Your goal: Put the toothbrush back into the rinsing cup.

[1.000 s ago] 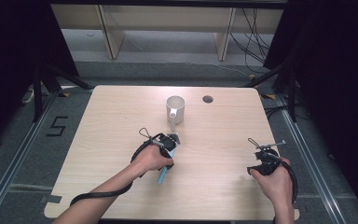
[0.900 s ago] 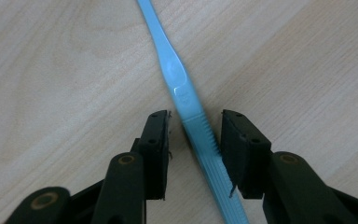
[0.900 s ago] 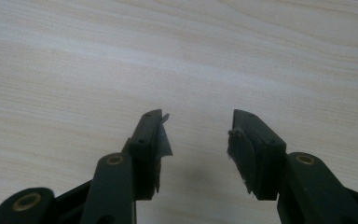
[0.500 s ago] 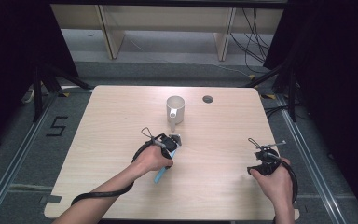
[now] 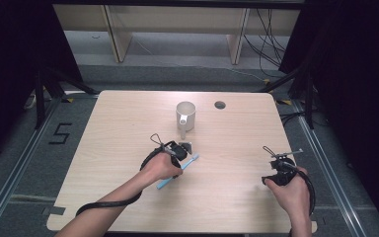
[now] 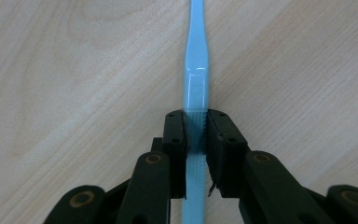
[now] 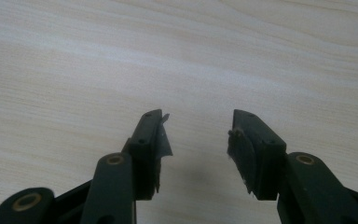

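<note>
My left gripper (image 6: 196, 154) is clamped across the blue toothbrush (image 6: 195, 79) lying on the table (image 5: 128, 123) just short of the mug (image 5: 185, 114), so I'd lift straight, keeping it level, while my right gripper (image 7: 196, 149) idles, jaws apart.

A light blue toothbrush (image 5: 177, 171) is seen lying flat on the counter (image 5: 128, 123). It is clamped across its handle by the left tongs (image 6: 196, 122). A white mug (image 5: 185, 115) is stood upright well beyond it.
</note>
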### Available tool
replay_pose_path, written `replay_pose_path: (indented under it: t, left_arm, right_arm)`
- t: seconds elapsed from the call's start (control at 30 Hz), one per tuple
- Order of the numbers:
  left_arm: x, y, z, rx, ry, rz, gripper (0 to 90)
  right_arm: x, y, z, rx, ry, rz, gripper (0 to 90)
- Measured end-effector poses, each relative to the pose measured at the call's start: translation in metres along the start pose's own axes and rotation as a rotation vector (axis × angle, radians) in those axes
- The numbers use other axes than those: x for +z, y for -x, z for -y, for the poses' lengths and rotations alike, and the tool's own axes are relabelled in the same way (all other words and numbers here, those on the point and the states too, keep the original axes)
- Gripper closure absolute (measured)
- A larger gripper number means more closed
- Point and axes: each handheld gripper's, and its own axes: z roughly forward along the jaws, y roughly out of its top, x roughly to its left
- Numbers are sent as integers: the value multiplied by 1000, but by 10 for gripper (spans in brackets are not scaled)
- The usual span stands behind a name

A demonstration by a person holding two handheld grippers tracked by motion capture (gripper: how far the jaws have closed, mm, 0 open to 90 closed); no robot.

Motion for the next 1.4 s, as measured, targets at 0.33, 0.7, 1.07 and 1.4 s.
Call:
replay_pose_path:
  t: [0.33,0.7,1.07,1.4]
  left_arm:
    - [1,1,0,-11,1,8,784]
    - [0,-1,1,18,11,8,786]
    - [-3,-4,2,21,32,17,786]
    - [-9,-8,4,11,91,29,786]
  right_arm:
    - [-1,0,0,-3,0,-2,546]
    - [0,0,0,-5,8,4,545]
    - [0,0,0,-5,12,4,544]
    - [0,1,0,-9,19,8,544]
